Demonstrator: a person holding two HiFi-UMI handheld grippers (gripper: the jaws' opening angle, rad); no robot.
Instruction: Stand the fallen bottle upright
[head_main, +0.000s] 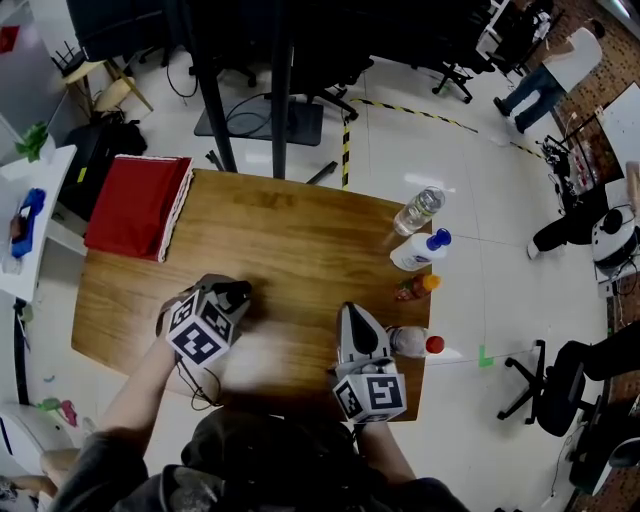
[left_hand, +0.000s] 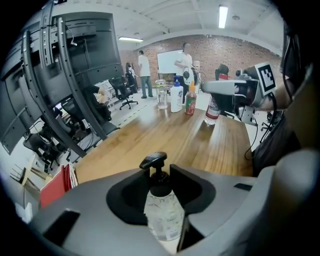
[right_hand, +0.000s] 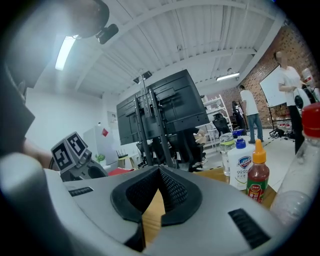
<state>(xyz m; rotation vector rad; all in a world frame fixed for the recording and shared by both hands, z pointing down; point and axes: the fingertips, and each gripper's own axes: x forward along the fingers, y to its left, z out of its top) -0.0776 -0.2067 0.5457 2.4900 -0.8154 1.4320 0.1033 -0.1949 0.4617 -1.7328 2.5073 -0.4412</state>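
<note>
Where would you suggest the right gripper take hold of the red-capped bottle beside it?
I'd take the red-capped bottle around its middle, level, from the right gripper's side: it stands upright, that flank is free, and the sauce bottle stands beyond it. The shut jaws must open first.

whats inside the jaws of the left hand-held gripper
A clear pump bottle with a black pump head, clamped at its neck by the left hand-held gripper. Its base is hidden behind the gripper's body.
</note>
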